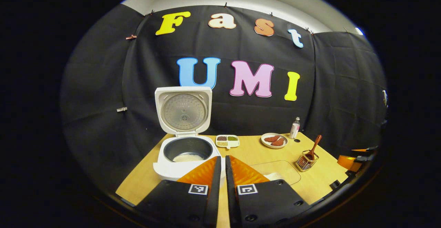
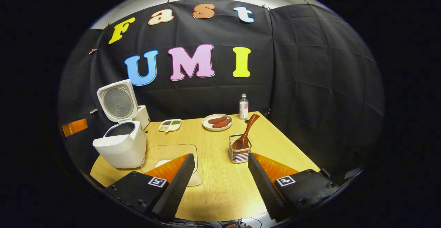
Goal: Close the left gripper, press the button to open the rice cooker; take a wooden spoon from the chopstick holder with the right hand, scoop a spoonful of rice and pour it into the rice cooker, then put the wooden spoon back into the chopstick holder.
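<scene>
The rice cooker (image 1: 186,152) stands open just ahead of the left tongs (image 1: 223,167), its lid (image 1: 183,111) tipped up against the wall and a patch of white rice lying in the dark inner pot (image 1: 187,149). The left tongs are clenched on nothing, the two fingers nearly touching. The right tongs (image 2: 220,173) are released, spread wide and empty, low over the desk (image 2: 220,186).

The wooden spoon (image 2: 245,135) stands bowl down in the wire chopstick holder (image 2: 240,153), just ahead of the right tongs and a little toward their right finger, the handle leaning up and away to the right. With rice in the pot and the spoon in the holder, the task looks at or near its end, so the step in hand is judged to be drawing the right tongs clear. To do it well, keep them wide and back them straight off, well below the leaning handle, so that no finger clips the light holder or tips it. The clear container (image 2: 170,162) of rice sits ahead of their left finger, so avoid swinging that way.
</scene>
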### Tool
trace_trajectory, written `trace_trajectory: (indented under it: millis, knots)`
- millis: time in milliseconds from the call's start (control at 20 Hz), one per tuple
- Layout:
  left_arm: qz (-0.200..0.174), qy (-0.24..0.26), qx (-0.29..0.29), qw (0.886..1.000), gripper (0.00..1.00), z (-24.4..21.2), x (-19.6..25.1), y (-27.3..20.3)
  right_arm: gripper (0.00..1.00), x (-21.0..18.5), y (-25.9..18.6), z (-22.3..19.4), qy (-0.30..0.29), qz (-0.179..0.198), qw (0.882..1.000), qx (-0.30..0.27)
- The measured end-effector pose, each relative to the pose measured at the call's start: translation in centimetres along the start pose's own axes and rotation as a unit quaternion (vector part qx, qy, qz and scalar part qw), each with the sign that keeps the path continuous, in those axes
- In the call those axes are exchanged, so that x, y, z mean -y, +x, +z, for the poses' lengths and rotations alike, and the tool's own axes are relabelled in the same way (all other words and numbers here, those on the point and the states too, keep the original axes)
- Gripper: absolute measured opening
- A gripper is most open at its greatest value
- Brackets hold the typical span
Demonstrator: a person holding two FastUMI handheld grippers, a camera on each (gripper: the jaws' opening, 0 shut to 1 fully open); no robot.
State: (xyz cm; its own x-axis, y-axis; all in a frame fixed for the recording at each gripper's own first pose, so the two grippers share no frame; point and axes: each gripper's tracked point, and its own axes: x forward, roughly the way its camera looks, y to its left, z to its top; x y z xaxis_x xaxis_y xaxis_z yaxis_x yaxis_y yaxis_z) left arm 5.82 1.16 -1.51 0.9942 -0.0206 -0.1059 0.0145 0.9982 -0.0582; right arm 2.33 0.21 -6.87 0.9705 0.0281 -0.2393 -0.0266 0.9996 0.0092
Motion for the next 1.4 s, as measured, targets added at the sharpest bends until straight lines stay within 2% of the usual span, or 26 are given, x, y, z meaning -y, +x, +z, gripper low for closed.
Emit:
trace_trajectory:
  millis: [50, 100, 300, 600, 800, 1050, 1250, 1400]
  knots:
    - [-0.004, -0.007, -0.002, 1.0, 0.17, -0.3, 0.7, 0.0, 0.99, 0.4, 0.8, 0.4, 0.0, 0.0, 1.0, -0.001]
    - [-0.009, -0.01, -0.005, 1.0, 0.36, -0.7, 1.2, 0.0, 0.98, 0.9, 1.7, 0.9, -0.001, 0.0, 1.0, -0.002]
    - [0.011, -0.011, -0.02, 1.0, 0.96, -1.9, 1.5, 0.8, 0.98, 3.9, 6.4, 2.7, 0.008, -0.009, 1.0, -0.003]
    - [0.062, -0.028, -0.044, 0.997, 0.96, -2.8, 1.9, 2.5, 0.99, 7.5, 14.1, 3.1, 0.041, -0.012, 0.998, -0.038]
    - [0.097, -0.036, -0.055, 0.993, 0.96, -3.1, 2.5, 3.8, 0.98, 9.7, 19.5, 1.4, 0.053, -0.003, 0.994, -0.094]
    - [0.115, -0.063, -0.055, 0.99, 0.96, -3.4, 5.2, 4.9, 0.99, 10.8, 25.5, -1.1, 0.09, 0.015, 0.984, -0.151]
    - [0.132, -0.043, -0.075, 0.987, 0.96, -4.6, 7.1, 4.7, 0.99, 10.9, 29.7, -2.3, 0.112, 0.026, 0.98, -0.162]
    - [0.143, -0.024, -0.076, 0.986, 0.96, -4.6, 8.0, 4.2, 0.94, 10.5, 31.6, -4.0, 0.129, 0.03, 0.974, -0.182]
